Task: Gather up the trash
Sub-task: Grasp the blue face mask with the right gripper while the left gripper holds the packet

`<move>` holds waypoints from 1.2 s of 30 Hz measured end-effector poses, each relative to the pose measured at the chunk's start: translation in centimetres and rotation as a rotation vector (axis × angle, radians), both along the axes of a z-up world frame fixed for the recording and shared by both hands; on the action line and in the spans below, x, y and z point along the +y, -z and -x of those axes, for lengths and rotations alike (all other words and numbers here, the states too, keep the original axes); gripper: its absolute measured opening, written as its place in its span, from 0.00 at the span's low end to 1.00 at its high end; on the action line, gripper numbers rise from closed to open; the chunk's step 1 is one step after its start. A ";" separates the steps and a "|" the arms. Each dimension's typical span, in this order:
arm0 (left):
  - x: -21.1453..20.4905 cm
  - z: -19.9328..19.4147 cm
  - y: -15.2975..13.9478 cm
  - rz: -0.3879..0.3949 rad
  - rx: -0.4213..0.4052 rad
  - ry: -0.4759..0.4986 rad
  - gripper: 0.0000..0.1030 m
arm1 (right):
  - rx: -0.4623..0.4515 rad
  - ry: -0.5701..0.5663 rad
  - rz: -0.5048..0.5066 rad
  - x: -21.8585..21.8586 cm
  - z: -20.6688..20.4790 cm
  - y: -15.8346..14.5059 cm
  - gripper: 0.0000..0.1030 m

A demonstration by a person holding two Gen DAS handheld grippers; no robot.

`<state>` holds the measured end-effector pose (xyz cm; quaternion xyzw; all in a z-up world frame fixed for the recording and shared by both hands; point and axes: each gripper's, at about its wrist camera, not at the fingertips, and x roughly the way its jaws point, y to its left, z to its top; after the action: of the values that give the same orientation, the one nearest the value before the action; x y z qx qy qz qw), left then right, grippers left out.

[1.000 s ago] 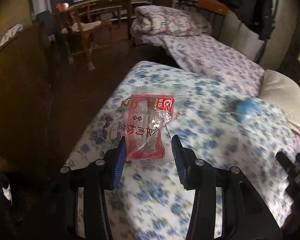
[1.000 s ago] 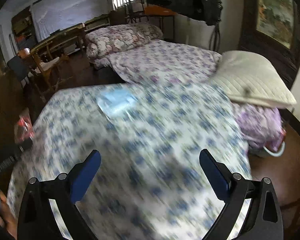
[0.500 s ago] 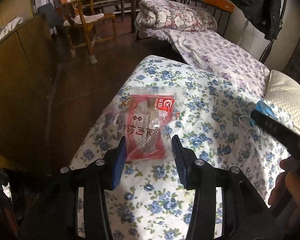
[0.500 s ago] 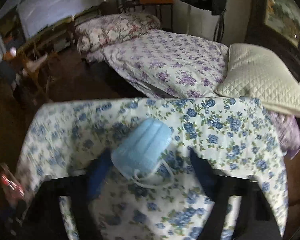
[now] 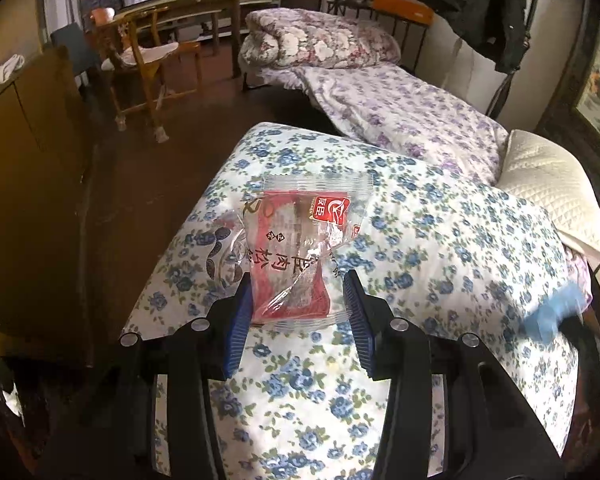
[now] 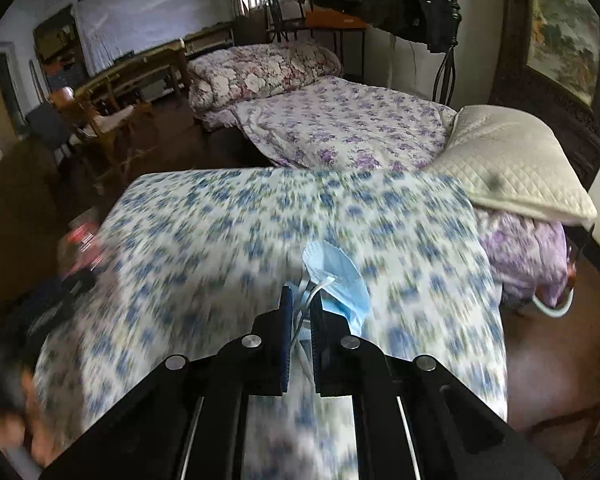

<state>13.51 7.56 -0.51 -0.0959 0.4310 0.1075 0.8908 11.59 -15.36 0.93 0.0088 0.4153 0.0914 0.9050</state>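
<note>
My left gripper [image 5: 296, 292] is shut on a red and clear snack wrapper [image 5: 296, 248] and holds it above the blue-flowered bed cover [image 5: 420, 264]. A second clear wrapper [image 5: 224, 252] with dark rounds hangs beside it on the left. My right gripper [image 6: 302, 300] is shut on a light blue face mask [image 6: 340, 276], pinching its ear loops, lifted above the same cover [image 6: 228, 232]. The mask shows blurred at the right edge of the left wrist view [image 5: 552, 312]. The red wrapper shows blurred at the left of the right wrist view [image 6: 82, 240].
A cream quilted pillow [image 6: 512, 160] lies at the head of the bed on the right. A second bed with a purple-flowered sheet [image 6: 340, 124] and a rolled quilt [image 6: 260, 72] stands behind. Wooden chair [image 5: 148, 64], desk and cabinet [image 5: 32, 152] stand left across dark floor.
My right gripper went from wide open to closing around the mask on the cover, then shut on it and lifted it. My left gripper kept the wrapper and shifted slightly.
</note>
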 end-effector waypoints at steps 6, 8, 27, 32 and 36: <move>-2.9 0.6 0.1 -0.041 -0.005 0.099 0.44 | -0.002 0.045 -0.044 -2.9 7.5 0.8 0.09; -4.0 1.0 0.2 -0.047 -0.004 0.134 0.44 | -0.002 0.055 -0.059 -3.4 9.4 1.0 0.09; -7.1 1.4 1.3 -0.044 0.037 0.230 0.44 | -0.070 0.065 -0.058 -1.3 5.9 2.3 0.77; -5.9 0.9 1.9 -0.051 0.059 0.208 0.44 | 0.022 0.035 -0.032 0.1 4.1 5.2 0.65; -6.1 0.9 1.8 -0.056 0.056 0.213 0.44 | 0.035 0.035 -0.010 -0.3 4.1 5.8 0.35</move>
<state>12.58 1.46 -2.29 -0.0217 0.4604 0.0267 0.8871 7.50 -15.64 -4.88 0.0225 0.4306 0.0774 0.8990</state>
